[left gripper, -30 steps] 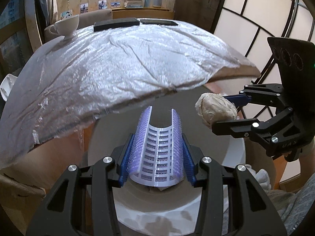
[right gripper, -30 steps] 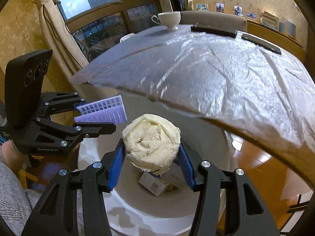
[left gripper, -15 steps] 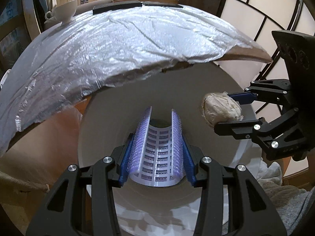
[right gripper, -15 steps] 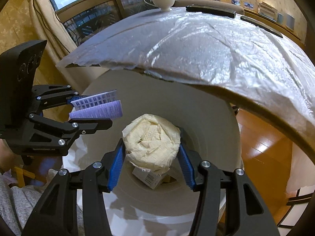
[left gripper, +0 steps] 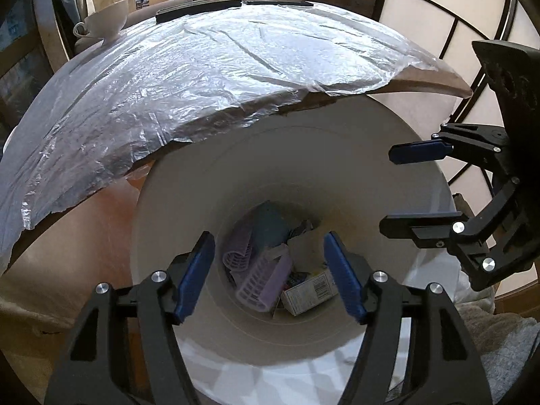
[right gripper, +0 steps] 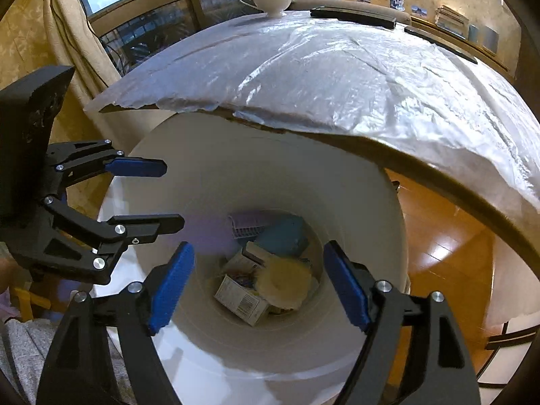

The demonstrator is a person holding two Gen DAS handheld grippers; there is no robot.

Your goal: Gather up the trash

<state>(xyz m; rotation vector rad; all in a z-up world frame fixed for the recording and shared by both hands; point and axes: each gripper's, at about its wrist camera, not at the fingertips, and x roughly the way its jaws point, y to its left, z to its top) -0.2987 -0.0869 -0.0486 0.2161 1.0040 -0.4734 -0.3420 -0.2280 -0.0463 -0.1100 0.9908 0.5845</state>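
Observation:
A white round bin (left gripper: 337,155) stands below the table edge; it also shows in the right wrist view (right gripper: 236,175). At its bottom lie a purple plastic grid piece (left gripper: 263,280), a small carton (left gripper: 308,292) and a crumpled paper ball (right gripper: 283,285). My left gripper (left gripper: 270,276) is open and empty over the bin mouth. My right gripper (right gripper: 258,285) is open and empty over the bin too. Each gripper shows in the other's view, the right gripper (left gripper: 401,189) and the left gripper (right gripper: 168,195).
The table (left gripper: 202,77) under a clear plastic sheet overhangs the bin. A white cup (left gripper: 104,23) and two dark flat objects (left gripper: 199,5) sit at its far edge. Wooden floor (right gripper: 438,236) lies to the right of the bin.
Both grippers opened. The purple grid piece dropped from the left gripper and the paper ball from the right one; both now lie in the bin.

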